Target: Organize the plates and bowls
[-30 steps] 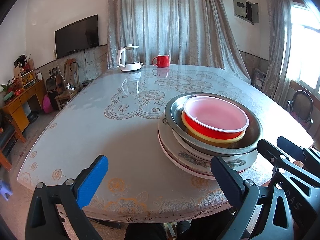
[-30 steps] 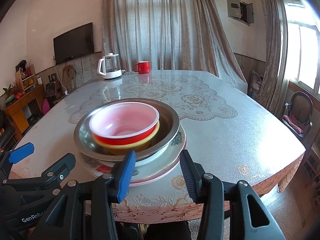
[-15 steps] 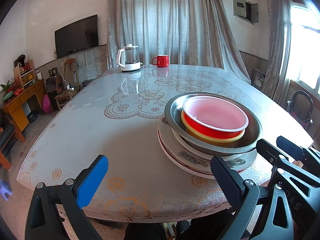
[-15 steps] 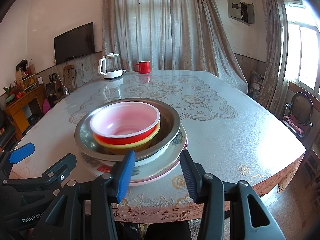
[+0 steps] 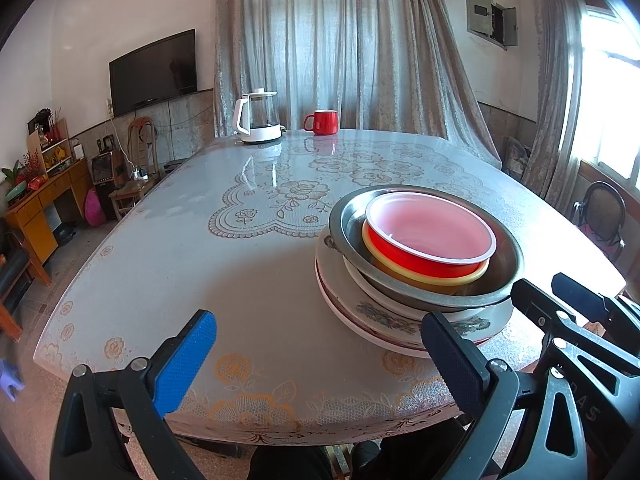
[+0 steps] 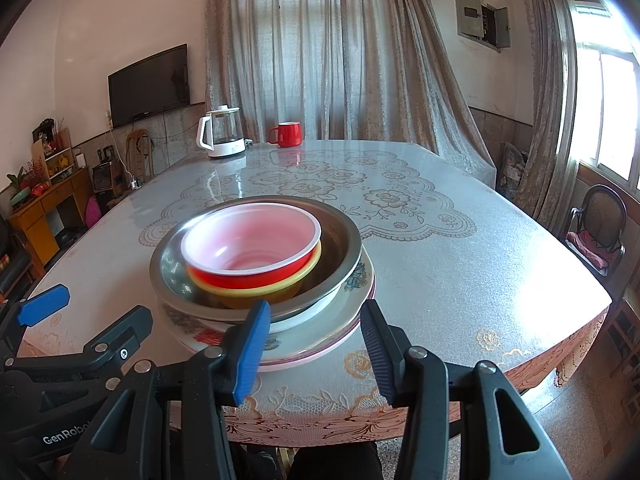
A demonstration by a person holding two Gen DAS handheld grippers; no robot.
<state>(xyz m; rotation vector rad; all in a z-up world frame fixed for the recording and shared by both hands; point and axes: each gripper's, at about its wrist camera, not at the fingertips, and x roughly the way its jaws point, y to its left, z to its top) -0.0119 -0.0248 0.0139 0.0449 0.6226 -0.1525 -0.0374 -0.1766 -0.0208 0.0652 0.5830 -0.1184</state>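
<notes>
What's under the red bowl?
The red bowl sits nested in a yellow bowl, inside a metal basin, on floral plates. The plate count and anything between the layers are hidden.

Both grippers, left gripper point(image 5: 320, 354) and right gripper point(image 6: 316, 346), are black plastic, silver-riveted, with one blue ribbed pad at nine o'clock.

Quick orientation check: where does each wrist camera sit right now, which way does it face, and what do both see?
Left wrist: at the near table edge, left of the stack, facing the curtains; its open left gripper frames bare table, with the right gripper at right.
Right wrist: directly before the stack, same heading; its open right gripper frames the plates' rim, with the left gripper at left.
Shared: stack, kettle, red mug.
</notes>
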